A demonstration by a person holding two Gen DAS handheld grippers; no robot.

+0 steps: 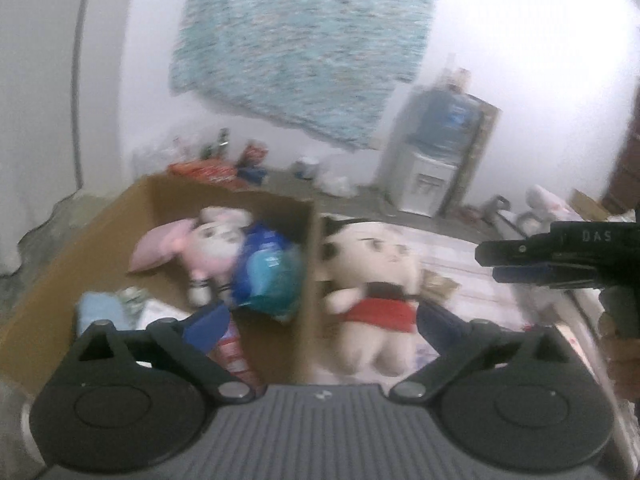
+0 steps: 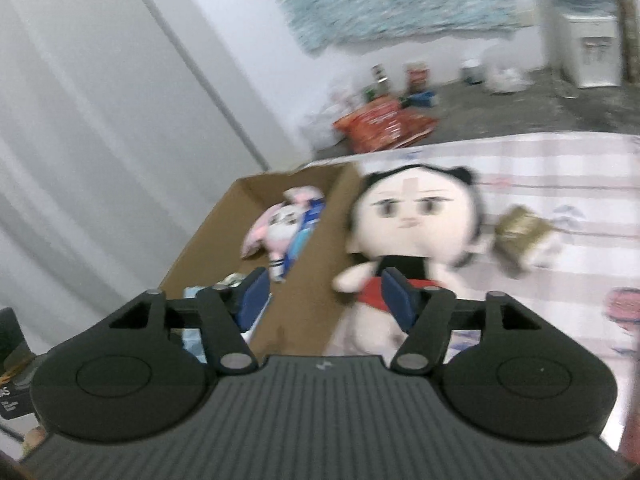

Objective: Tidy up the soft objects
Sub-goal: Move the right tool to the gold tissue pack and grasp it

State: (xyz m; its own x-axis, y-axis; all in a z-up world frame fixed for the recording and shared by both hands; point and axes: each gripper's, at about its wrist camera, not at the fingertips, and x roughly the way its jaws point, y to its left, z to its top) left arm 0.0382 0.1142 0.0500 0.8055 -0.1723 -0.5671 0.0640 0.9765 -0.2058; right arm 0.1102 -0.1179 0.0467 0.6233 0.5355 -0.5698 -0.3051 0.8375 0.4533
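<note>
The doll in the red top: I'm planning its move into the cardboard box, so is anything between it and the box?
Only the box's own side wall stands between them. The doll in the red top lies on the checked cover right beside it, outside the cardboard box. Both claws are open and hold nothing.

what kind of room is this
Probably a lived-in bedroom or spare room at home: a bed with a checked sheet, a water dispenser against the wall, and snack packets and bottles on the bare floor beside a cardboard box of plush toys.
</note>
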